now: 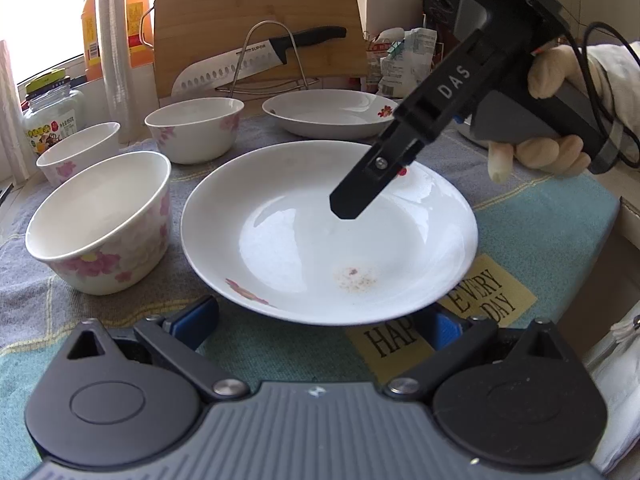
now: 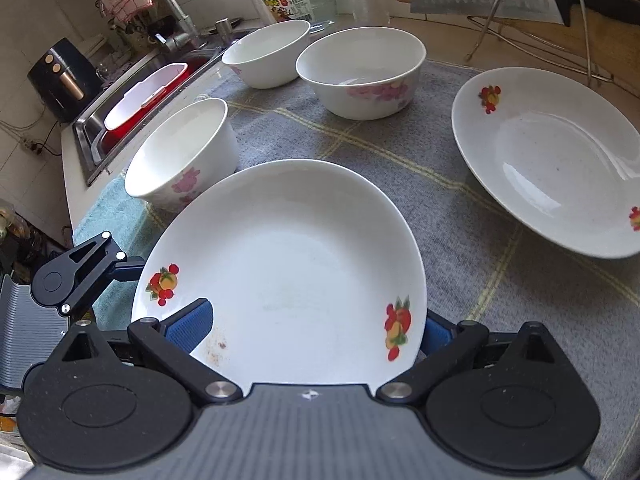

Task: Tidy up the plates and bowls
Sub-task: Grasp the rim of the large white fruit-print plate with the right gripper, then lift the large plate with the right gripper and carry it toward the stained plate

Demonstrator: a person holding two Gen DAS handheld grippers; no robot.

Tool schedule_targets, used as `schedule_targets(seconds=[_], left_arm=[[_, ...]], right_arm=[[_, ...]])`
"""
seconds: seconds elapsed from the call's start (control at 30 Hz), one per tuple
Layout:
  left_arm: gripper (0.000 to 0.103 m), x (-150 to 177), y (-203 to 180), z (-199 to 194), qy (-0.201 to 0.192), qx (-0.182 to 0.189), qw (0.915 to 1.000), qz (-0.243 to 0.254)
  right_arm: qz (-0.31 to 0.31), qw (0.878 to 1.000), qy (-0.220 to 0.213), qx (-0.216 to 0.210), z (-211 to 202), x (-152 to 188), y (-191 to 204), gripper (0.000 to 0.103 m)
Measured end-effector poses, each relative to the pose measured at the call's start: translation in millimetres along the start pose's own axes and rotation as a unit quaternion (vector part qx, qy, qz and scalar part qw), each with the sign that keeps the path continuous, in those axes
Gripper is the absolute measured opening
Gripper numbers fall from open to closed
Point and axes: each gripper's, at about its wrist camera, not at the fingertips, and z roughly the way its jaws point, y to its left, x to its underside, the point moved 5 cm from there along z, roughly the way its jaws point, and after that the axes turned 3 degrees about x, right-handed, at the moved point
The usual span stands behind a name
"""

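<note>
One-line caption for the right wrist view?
Right gripper open around near plate; second plate and three bowls on grey cloth.

Left wrist view — low over the near plate point(image 1: 328, 232), facing the cutting board point(image 1: 260, 12). Right wrist view — closer, above the same plate point(image 2: 280, 272), facing the sink point(image 2: 132, 104). Both share the bowls.

Two plates point(image 1: 328, 232) point(image 1: 332, 114); three bowls point(image 1: 100, 220) point(image 1: 195, 128) point(image 1: 78, 150); one knife point(image 1: 256, 60); two grippers point(image 1: 320, 320) point(image 2: 308, 320).
</note>
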Motion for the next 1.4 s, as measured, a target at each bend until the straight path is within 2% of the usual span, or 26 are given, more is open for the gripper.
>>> schedule_targets(seconds=[0.33, 0.8, 1.4], left_arm=[[0.103, -2, 0, 1, 0.011, 0.009, 0.9999, 0.007], [0.103, -5, 1, 4, 0.023, 0.026, 0.9991, 0.022], [0.102, -8, -1, 4, 0.033, 0.022, 0.9983, 0.044]], right_arm=[[-0.009, 0.998, 0.032, -0.044, 12, -29, -9, 0.103], [-0.047, 0.995, 0.073, -0.058, 17, -38, -3, 0.103], [-0.049, 0.992, 0.100, -0.066, 19, -42, -3, 0.103]])
